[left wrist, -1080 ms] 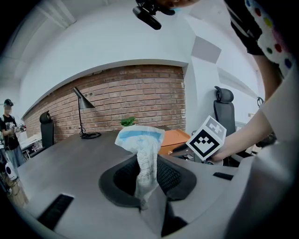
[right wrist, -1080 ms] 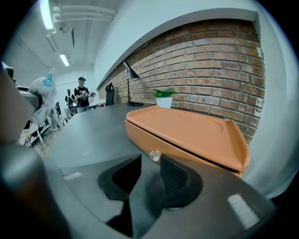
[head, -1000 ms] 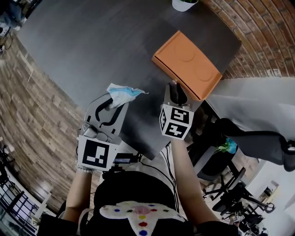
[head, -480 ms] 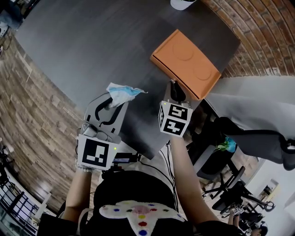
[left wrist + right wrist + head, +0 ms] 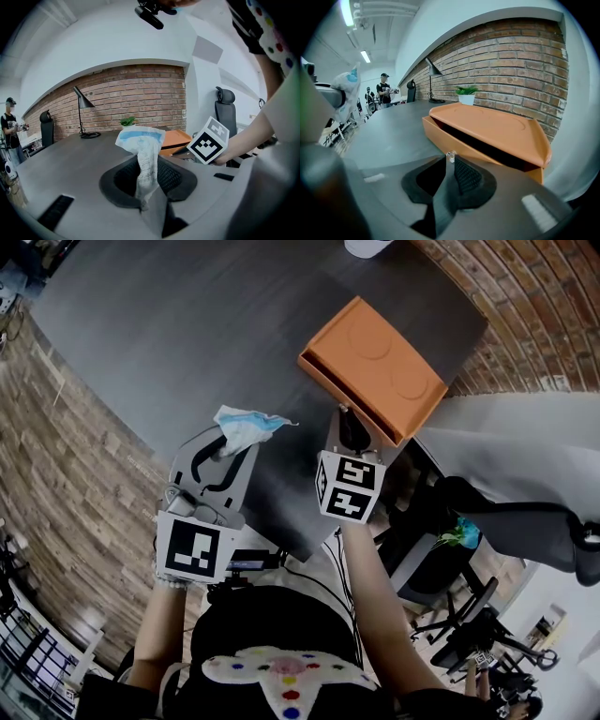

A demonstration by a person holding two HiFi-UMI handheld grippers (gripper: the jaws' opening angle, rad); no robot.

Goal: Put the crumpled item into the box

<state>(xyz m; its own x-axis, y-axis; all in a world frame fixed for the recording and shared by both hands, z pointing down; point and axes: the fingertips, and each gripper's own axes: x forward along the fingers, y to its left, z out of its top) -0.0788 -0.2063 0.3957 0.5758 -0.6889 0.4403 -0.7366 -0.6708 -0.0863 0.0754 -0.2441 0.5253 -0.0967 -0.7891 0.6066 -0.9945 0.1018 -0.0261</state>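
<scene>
Held above the dark table, the left gripper clamps a crumpled white-and-blue item, whose top fans out past the jaws. To its right, the right gripper, its jaws just narrowed, pinches a small clear knob at the front of the orange box, whose lid is ajar.

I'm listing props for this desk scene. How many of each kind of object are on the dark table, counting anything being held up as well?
Orange box: 1
Crumpled blue-and-white item: 1
Potted plant: 1
Black desk lamp: 1
Total: 4
</scene>
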